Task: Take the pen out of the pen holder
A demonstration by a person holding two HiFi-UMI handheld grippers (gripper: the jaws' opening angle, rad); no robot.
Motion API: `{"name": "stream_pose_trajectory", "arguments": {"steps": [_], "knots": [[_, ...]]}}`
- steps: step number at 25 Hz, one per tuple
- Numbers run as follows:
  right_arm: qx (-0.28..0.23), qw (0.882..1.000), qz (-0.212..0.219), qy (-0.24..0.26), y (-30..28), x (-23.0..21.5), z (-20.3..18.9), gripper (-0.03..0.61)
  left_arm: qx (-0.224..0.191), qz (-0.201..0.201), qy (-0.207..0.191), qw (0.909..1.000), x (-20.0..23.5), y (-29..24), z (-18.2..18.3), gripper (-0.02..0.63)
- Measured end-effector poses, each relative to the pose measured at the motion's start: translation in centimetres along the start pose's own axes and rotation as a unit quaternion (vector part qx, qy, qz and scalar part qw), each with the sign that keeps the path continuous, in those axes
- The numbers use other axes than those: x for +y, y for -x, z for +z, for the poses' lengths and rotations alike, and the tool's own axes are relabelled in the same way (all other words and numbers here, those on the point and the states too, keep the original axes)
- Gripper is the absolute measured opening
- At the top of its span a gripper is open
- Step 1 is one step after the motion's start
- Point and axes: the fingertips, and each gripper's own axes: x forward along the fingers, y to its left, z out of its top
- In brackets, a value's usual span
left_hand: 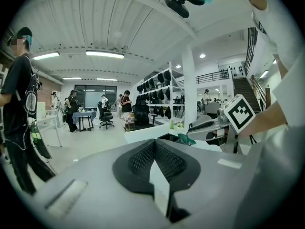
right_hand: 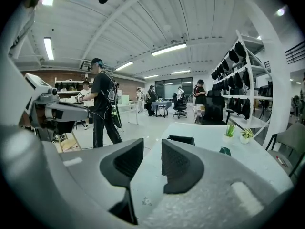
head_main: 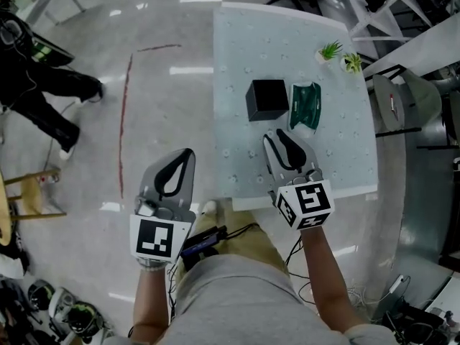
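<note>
The head view shows the black pen holder (head_main: 267,99) near the middle of the desk (head_main: 237,42), with a green item (head_main: 305,105) just beside it and small plants (head_main: 330,50) toward the far right corner. Its inside is dark, so I cannot tell whether a pen is in it. The right claw (head_main: 277,134) hovers above the desk's near edge. Only the right gripper view shows it released, with bare desk between its pads. The left claw (head_main: 188,152) hangs beyond the desk's left edge, over the floor (head_main: 165,106). The left gripper view shows it clenched on nothing.
</note>
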Motion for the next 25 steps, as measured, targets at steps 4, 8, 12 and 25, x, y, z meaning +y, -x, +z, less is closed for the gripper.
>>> {"name": "stream_pose_trajectory", "arguments": {"steps": [4, 8, 12, 25], "knots": [[0.005, 1.000, 0.005, -0.004, -1.7, -0.9, -0.1, 0.120, 0.004, 0.018, 0.009, 0.9998, 0.2, -0.1, -0.4, 0.015], [0.011, 1.000, 0.011, 0.002, -3.1, -1.5, -0.1, 0.120, 0.008, 0.030, 0.017, 0.9994, 0.2, -0.3, -0.8, 0.015], [0.020, 1.000, 0.011, 0.005, -4.3, -2.3, -0.4, 0.120, 0.010, 0.041, 0.022, 0.9989, 0.4, -0.5, -1.1, 0.015], [0.049, 0.998, 0.013, 0.032, -7.6, -3.8, -1.9, 0.120, 0.028, 0.079, 0.038, 0.9957, 1.2, 0.1, -2.1, 0.015]]}}
